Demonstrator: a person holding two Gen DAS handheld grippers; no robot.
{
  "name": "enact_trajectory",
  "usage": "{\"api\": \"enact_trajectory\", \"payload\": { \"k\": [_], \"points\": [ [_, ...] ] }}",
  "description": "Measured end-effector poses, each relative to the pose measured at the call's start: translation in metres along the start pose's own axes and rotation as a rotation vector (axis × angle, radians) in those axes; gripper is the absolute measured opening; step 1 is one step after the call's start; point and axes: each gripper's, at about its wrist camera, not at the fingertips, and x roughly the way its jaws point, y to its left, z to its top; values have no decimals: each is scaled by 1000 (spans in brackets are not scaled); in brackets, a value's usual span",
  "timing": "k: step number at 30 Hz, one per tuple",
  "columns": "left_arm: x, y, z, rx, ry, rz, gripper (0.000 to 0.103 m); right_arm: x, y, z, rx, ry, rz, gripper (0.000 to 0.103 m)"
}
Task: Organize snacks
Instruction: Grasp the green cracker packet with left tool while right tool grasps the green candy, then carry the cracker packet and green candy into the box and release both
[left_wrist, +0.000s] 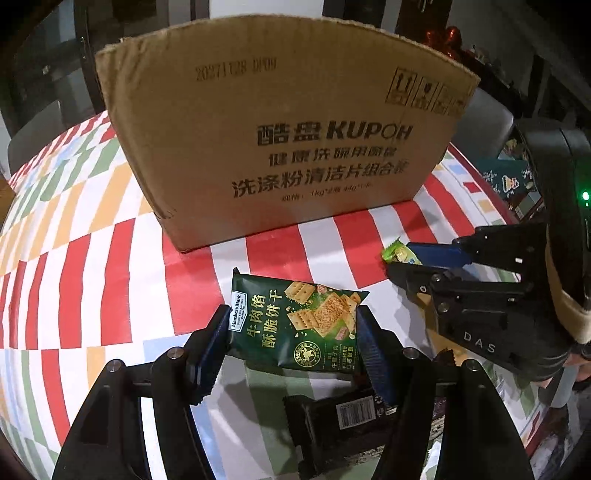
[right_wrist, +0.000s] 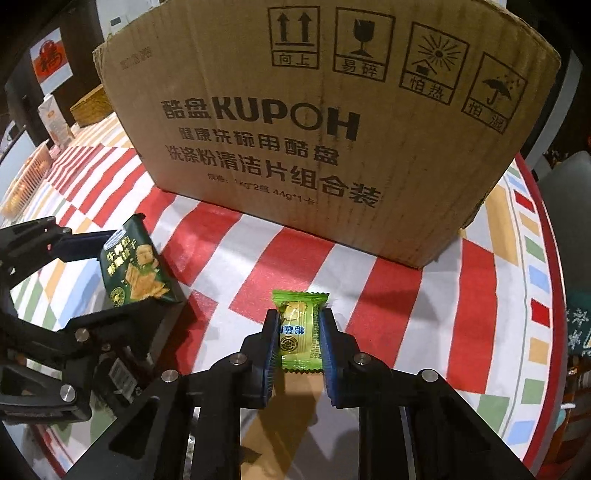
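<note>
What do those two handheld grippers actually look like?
Both are black angular linkages with silver pivot pins and blue ribbed pads inside each finger. The right gripper bears the white letters DAS, a green light on its body and a tan strap; the left gripper looks the same.

Each camera sits just behind its own gripper and looks steeply down along the fingers at the checkered tablecloth, close to it. Both views share the cardboard box at twelve o'clock, which stands nearer in the right wrist view.
</note>
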Motion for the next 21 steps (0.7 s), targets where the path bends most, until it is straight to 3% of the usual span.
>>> {"api": "enact_trajectory", "payload": {
  "k": [21],
  "points": [
    [-87,-15,4,-29,-218,24,65,-112,13,-9,38,-258,-55,21]
  ]
}}
